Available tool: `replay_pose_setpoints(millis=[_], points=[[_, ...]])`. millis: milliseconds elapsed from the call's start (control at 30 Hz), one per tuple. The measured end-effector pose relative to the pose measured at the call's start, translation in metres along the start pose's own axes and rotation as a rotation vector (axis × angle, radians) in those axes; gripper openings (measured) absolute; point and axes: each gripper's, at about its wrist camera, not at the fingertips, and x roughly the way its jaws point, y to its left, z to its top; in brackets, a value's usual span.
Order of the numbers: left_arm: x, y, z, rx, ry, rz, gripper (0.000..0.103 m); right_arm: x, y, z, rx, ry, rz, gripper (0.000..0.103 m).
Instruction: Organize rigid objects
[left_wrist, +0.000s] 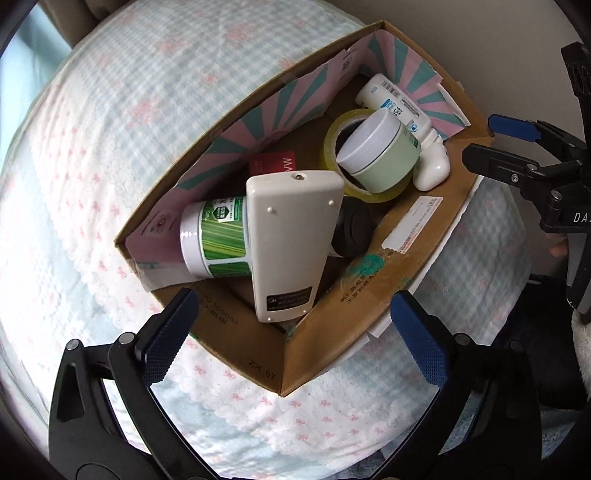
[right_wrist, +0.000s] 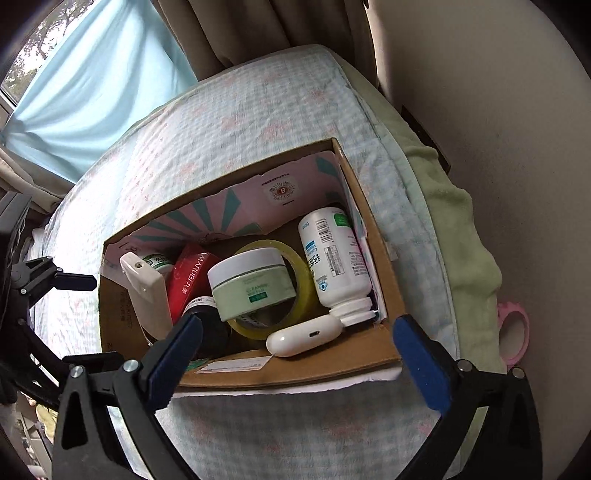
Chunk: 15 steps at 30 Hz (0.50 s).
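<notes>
Blue-padded left tongs (left_wrist: 293, 325) stand wide open and grip nothing, pointing almost straight down over the near corner of the cardboard box (left_wrist: 325, 332) on the bed (left_wrist: 92, 166). Just beyond their tips, inside the box, a white remote (left_wrist: 288, 240) lies across a green-labelled bottle (left_wrist: 218, 236); farther off sit a tape roll (left_wrist: 332, 147), a pale green jar (left_wrist: 380, 155) and a white case (left_wrist: 432, 170).

Right tongs (right_wrist: 297, 347) are likewise wide open and empty, tilted steeply down over the box's near wall (right_wrist: 314, 363). A white case (right_wrist: 304, 336) lies between their tips, untouched, with the jar (right_wrist: 251, 284), a white bottle (right_wrist: 334, 258) and a red box (right_wrist: 188, 280) beyond.
</notes>
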Motion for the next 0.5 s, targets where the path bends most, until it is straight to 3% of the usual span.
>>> replay_pose_setpoints(millis=[267, 500], points=[[-0.031, 0.002, -0.024, -0.043, -0.053, -0.004, 0.103, -0.013, 0.014, 0.004, -0.01, -0.024, -0.007, 0.103], [-0.076, 0.008, -0.051, -0.075, -0.141, 0.007, 0.103, -0.05, 0.047, 0.005, -0.053, -0.068, -0.015, 0.103]])
